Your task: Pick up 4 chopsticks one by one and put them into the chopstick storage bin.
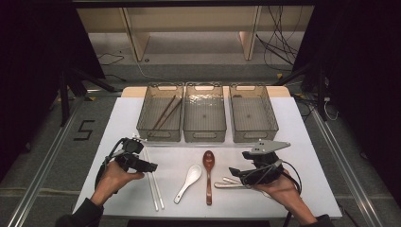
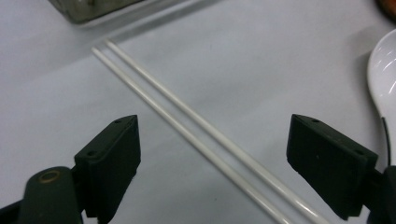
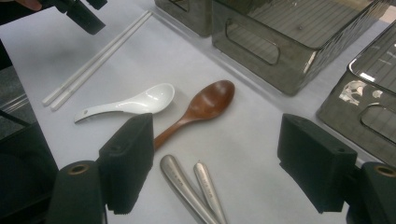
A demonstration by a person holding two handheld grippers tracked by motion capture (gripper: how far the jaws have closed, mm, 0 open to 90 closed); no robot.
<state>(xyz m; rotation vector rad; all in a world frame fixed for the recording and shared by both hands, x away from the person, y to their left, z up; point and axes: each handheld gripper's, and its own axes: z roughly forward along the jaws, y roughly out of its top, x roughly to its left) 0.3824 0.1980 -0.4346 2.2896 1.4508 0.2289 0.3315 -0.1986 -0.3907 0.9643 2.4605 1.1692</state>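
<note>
White chopsticks [image 2: 196, 135], qty 2, lie side by side on the table [image 1: 302, 142] at front left, directly under the left gripper [image 2: 212, 154], jaws wide apart, nothing held. Right gripper [image 3: 215, 163]: jaws also spread, empty, above 2 metal handles [image 3: 189, 186]. Also 1 white spoon [image 1: 188, 182], 1 brown spoon [image 1: 208, 175], 3 bins [image 1: 204, 112]; floor mark "5" [image 1: 84, 129].

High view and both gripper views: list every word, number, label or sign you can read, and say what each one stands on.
"5": black mark on the grey floor, left of the white table.
No readable text on the three smoky translucent plastic bins, the white chopsticks, the white ceramic spoon, the brown wooden spoon or the metal handles.
</note>
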